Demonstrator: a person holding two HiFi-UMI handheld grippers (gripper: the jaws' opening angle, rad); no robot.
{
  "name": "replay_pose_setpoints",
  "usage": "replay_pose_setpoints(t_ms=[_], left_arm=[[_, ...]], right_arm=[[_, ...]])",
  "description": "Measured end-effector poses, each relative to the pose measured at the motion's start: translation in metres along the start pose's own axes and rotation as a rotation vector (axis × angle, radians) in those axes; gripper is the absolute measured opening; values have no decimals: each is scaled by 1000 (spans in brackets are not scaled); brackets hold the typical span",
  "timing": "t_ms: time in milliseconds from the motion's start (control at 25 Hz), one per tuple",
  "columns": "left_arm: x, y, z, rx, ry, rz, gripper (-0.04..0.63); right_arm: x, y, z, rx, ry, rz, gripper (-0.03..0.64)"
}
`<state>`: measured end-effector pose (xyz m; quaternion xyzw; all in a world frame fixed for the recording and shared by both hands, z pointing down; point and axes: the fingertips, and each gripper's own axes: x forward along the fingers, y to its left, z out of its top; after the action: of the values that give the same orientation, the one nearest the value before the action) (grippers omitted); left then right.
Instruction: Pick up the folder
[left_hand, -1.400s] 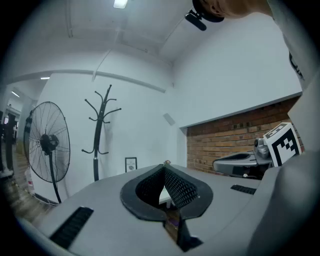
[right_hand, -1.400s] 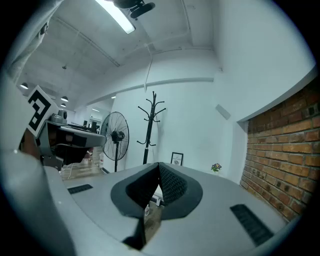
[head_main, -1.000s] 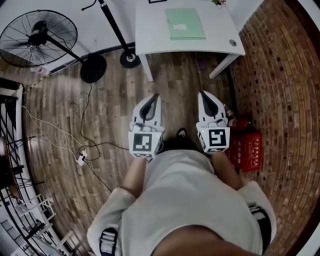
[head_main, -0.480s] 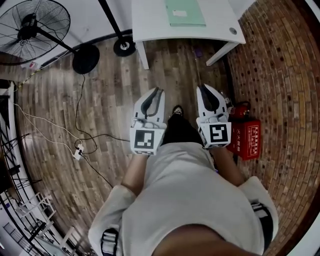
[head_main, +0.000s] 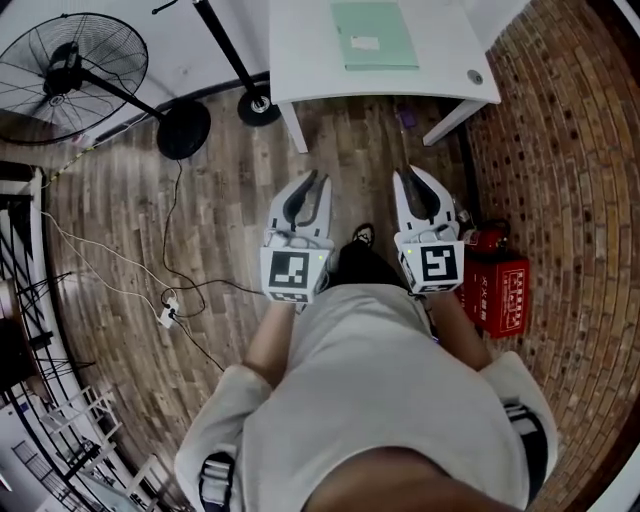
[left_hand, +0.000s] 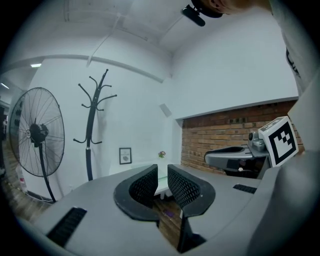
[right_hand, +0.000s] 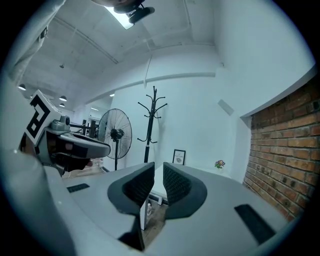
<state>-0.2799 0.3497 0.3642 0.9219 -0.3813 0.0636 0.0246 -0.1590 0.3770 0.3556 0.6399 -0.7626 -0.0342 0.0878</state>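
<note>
Head view shows the folder (head_main: 375, 33) well ahead on the surface (head_main: 305, 60), lengthwise away, nearer the right gripper (head_main: 415, 180) than the left gripper (head_main: 313, 182), both jaws just opening slightly, empty.

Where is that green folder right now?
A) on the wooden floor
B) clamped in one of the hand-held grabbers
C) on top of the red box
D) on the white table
D: the green folder lies flat on the white table, with nothing touching it.
</note>
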Motion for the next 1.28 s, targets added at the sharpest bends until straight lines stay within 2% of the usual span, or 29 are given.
replay_pose_setpoints(t_ms=[360, 600, 960, 1280], left_arm=[[91, -8, 13, 17, 25, -41, 52], [136, -16, 6, 36, 94, -45, 52], [171, -29, -6, 40, 160, -48, 52], [205, -25, -5, 26, 155, -50, 51]], right_arm=[[40, -73, -13, 28, -3, -23, 54], [54, -114, -30, 149, 10, -7, 55], [64, -153, -51, 179, 30, -9, 63], [71, -175, -60, 191, 48, -14, 64]])
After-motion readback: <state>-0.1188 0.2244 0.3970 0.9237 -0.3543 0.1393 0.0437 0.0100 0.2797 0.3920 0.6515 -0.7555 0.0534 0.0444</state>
